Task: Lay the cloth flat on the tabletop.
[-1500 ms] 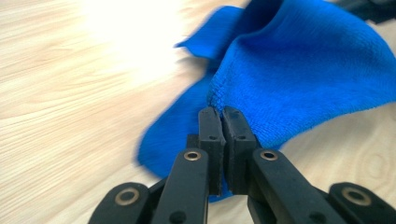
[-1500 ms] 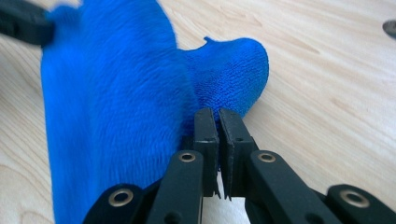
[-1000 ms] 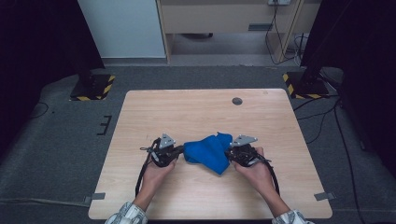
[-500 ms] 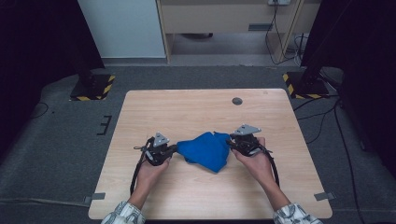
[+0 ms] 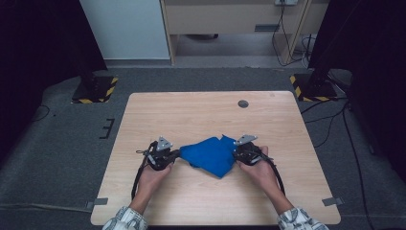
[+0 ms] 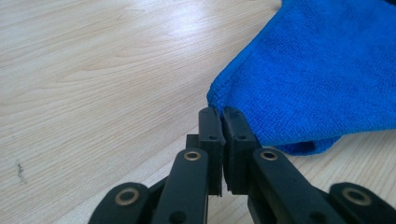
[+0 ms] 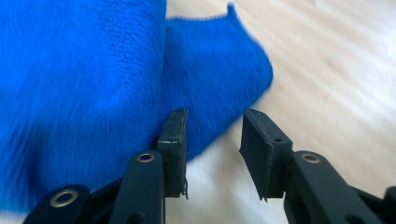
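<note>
Spanning the near half of the wooden table (image 5: 201, 115), the blue microfibre cloth (image 5: 210, 154) lies bunched between your two hands, its long axis running left to right from one gripper to the other. A small dark round disc (image 5: 243, 103) sits well apart from it, toward the far edge.

The cloth lies directly ahead of each tool: to the right of your left gripper (image 5: 165, 158) and to the left of your right gripper (image 5: 243, 152). Both hands are equally near it, one at each end, so the coming move turns on which end remains held.

In the left gripper view, your left gripper (image 6: 223, 122) has its jaws pressed together, pinching a hemmed corner of the cloth (image 6: 317, 74) at their tips; the rest of the fabric fans out to the right across the table.

In the right gripper view, your right gripper (image 7: 214, 122) has just been opening. Its jaws stand partly apart with a clear gap; a flap of the cloth (image 7: 93, 74) lies just beyond and beside one pad (image 7: 173, 135), but nothing is clamped. This end appears released and resting on the table.
</note>
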Demonstrator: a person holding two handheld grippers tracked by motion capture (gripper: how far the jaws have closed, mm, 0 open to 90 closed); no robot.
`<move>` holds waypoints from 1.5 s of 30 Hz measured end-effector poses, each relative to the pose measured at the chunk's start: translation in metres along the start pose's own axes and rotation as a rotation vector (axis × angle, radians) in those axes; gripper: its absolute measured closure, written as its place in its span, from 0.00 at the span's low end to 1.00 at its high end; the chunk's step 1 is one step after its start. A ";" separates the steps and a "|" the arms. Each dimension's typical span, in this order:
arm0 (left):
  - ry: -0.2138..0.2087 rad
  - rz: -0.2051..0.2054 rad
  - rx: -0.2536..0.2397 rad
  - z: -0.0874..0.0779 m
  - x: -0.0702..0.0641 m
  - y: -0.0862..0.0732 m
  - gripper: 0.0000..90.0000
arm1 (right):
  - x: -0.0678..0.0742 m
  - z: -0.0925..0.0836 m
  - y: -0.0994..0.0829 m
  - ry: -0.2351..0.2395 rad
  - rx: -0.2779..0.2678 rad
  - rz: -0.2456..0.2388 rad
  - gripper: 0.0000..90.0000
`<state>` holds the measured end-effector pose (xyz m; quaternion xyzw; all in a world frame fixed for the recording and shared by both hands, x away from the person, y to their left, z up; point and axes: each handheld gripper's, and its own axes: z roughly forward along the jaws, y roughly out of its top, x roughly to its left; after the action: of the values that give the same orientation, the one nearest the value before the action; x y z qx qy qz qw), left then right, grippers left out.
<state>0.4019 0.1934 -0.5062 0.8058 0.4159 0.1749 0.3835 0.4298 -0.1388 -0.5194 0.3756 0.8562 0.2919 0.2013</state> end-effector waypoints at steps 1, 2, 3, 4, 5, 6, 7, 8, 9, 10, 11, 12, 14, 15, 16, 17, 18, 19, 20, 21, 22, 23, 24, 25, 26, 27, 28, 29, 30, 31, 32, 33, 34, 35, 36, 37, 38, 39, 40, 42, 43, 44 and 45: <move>0.004 0.000 0.003 0.000 0.000 0.000 0.97 | 0.000 -0.003 -0.004 0.009 0.005 0.024 0.69; 0.004 0.004 0.007 0.001 0.000 0.000 0.97 | 0.001 -0.008 -0.008 0.027 0.011 0.031 0.68; 0.000 0.007 0.010 0.001 0.000 -0.001 0.97 | 0.001 -0.008 -0.008 0.027 0.011 0.031 0.68; -0.003 0.011 0.013 0.002 0.000 -0.001 0.97 | 0.001 -0.010 -0.008 0.019 0.006 0.027 0.68; -0.001 0.017 0.017 0.003 -0.001 -0.001 0.97 | 0.001 -0.013 -0.007 0.021 -0.017 0.027 0.67; -0.001 0.017 0.019 0.003 -0.001 -0.001 0.97 | -0.001 -0.016 -0.004 0.023 -0.047 0.036 0.68; -0.001 0.017 0.019 0.003 -0.001 -0.001 0.97 | -0.001 -0.016 -0.004 0.023 -0.047 0.036 0.68; 0.000 0.017 0.018 0.003 -0.001 -0.001 0.97 | -0.003 -0.017 -0.001 0.016 -0.062 0.040 0.68; -0.002 0.011 0.014 0.003 -0.001 -0.001 0.97 | -0.004 -0.017 0.003 0.014 -0.078 0.043 0.67; -0.002 0.011 0.014 0.003 -0.001 -0.001 0.97 | -0.007 -0.016 0.007 0.020 -0.097 0.047 0.68; -0.002 0.009 0.012 0.003 -0.001 -0.001 0.97 | -0.008 -0.015 0.010 0.021 -0.107 0.051 0.68; -0.003 0.008 0.012 0.003 -0.001 -0.001 0.97 | -0.010 -0.013 0.015 0.025 -0.115 0.049 0.68; -0.004 0.012 0.014 0.003 -0.001 -0.001 0.97 | -0.015 -0.007 0.023 0.036 -0.122 0.045 0.69; -0.003 0.010 0.014 0.003 -0.001 -0.001 0.97 | -0.019 0.000 0.031 0.033 -0.110 0.037 0.68; -0.003 0.009 0.013 0.003 -0.001 -0.001 0.97 | -0.021 0.003 0.034 0.041 -0.109 0.043 0.68; -0.002 0.008 0.011 0.003 -0.001 -0.001 0.97 | -0.021 0.003 0.034 0.041 -0.109 0.043 0.68; -0.003 0.007 0.011 0.003 -0.001 -0.001 0.97 | -0.023 0.007 0.038 0.055 -0.104 0.055 0.67; -0.003 0.005 0.011 0.004 -0.001 -0.001 0.97 | -0.026 0.011 0.041 0.059 -0.097 0.055 0.67; -0.003 0.003 0.010 0.004 0.000 -0.001 0.97 | -0.028 0.016 0.045 0.054 -0.091 0.056 0.66; -0.004 0.002 0.010 0.004 0.000 -0.001 0.97 | -0.029 0.018 0.047 0.058 -0.086 0.057 0.65; -0.004 0.002 0.010 0.004 0.000 -0.001 0.97 | -0.031 0.021 0.048 0.068 -0.084 0.067 0.64; -0.003 0.002 0.010 0.004 0.000 -0.001 0.97 | -0.032 0.025 0.050 0.077 -0.078 0.077 0.63; -0.004 0.005 0.011 0.004 0.000 -0.001 0.97 | -0.033 0.027 0.051 0.079 -0.072 0.078 0.62; -0.004 0.005 0.011 0.005 0.000 -0.001 0.97 | -0.032 0.030 0.052 0.089 -0.068 0.079 0.61; -0.003 0.006 0.012 0.005 0.000 -0.001 0.97 | -0.032 0.031 0.053 0.096 -0.065 0.079 0.59; -0.003 0.004 0.012 0.005 0.000 -0.001 0.97 | -0.031 0.035 0.054 0.107 -0.049 0.082 0.56; -0.003 0.005 0.013 0.005 0.000 -0.001 0.97 | -0.031 0.035 0.054 0.107 -0.049 0.082 0.56; -0.002 0.004 0.013 0.005 0.000 -0.001 0.97 | -0.031 0.038 0.054 0.111 -0.046 0.084 0.54; -0.002 0.004 0.014 0.005 0.000 -0.001 0.97 | -0.031 0.041 0.054 0.114 -0.035 0.090 0.53; -0.002 0.004 0.015 0.005 0.000 -0.001 0.96 | -0.030 0.043 0.053 0.114 -0.028 0.090 0.52; -0.001 0.005 0.015 0.005 0.000 -0.001 0.96 | -0.030 0.046 0.052 0.117 -0.016 0.084 0.51; -0.001 0.006 0.016 0.005 0.000 -0.001 0.96 | -0.028 0.049 0.051 0.116 0.002 0.078 0.51; -0.001 0.006 0.016 0.005 0.000 -0.001 0.96 | -0.028 0.049 0.051 0.116 0.002 0.078 0.51; -0.001 0.005 0.016 0.005 0.000 -0.001 0.96 | -0.027 0.051 0.050 0.117 0.010 0.074 0.52; -0.001 0.004 0.015 0.005 0.000 -0.001 0.96 | -0.027 0.051 0.050 0.120 0.012 0.075 0.53; -0.001 0.004 0.015 0.005 0.000 -0.001 0.96 | -0.026 0.051 0.050 0.123 0.014 0.080 0.54; 0.000 0.004 0.014 0.005 0.001 -0.001 0.96 | -0.026 0.051 0.050 0.124 0.014 0.077 0.57; 0.000 0.003 0.014 0.005 0.001 -0.001 0.96 | -0.026 0.050 0.050 0.130 0.017 0.076 0.61; 0.001 0.003 0.014 0.005 0.001 -0.001 0.96 | -0.025 0.049 0.050 0.132 0.020 0.069 0.65; 0.004 0.001 0.015 0.006 0.001 -0.001 0.97 | -0.025 0.047 0.048 0.141 0.010 0.061 0.76; 0.004 0.001 0.015 0.006 0.002 -0.001 0.97 | -0.024 0.046 0.046 0.148 0.007 0.072 0.79; 0.006 0.001 0.015 0.006 0.002 -0.001 0.97 | -0.024 0.046 0.044 0.152 -0.001 0.073 0.83; 0.006 0.001 0.015 0.006 0.002 -0.001 0.97 | -0.025 0.045 0.042 0.158 -0.013 0.078 0.88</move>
<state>0.4057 0.1926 -0.5109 0.8085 0.4178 0.1745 0.3760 0.4930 -0.1187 -0.5226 0.3831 0.8522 0.3340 0.1241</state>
